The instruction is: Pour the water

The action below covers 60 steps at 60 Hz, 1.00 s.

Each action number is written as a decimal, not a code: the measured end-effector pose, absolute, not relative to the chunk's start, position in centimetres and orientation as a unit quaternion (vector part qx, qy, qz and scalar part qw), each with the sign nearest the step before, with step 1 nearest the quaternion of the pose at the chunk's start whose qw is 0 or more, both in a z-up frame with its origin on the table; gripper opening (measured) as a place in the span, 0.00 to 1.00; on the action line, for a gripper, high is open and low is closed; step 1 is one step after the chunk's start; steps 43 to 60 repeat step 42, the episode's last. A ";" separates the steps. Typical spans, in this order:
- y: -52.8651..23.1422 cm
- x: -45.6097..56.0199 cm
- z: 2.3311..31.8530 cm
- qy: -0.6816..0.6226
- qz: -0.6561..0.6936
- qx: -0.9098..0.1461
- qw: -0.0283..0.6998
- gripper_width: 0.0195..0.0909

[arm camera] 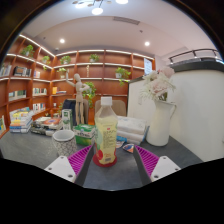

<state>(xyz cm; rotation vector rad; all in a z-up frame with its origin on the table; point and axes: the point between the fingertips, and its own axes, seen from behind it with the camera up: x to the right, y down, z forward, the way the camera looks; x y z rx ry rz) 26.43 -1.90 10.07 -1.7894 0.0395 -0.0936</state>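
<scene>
One clear plastic bottle (pixel 105 131) with a red cap and yellowish label stands upright on the grey table (pixel 30 150), between the gripper (pixel 105 160) fingers (gaps either side, so spread wide, gripping nothing). Beyond: one white vase (pixel 160 120) of pale flowers.

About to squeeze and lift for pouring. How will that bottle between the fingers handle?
The bottle is tall and narrow with a red cap, so it may tip if nudged high. It looks like thin clear plastic, likely to flex under pressure. The gripper is open, with the bottle standing between its fingers on the table.
</scene>
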 end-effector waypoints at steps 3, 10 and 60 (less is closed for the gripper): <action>-3.4 26.2 9.9 0.026 -0.041 -0.785 0.617 0.85; -6.4 25.7 9.9 0.040 -0.034 -0.794 0.605 0.85; -10.8 24.0 13.5 0.038 -0.011 -0.779 0.626 0.85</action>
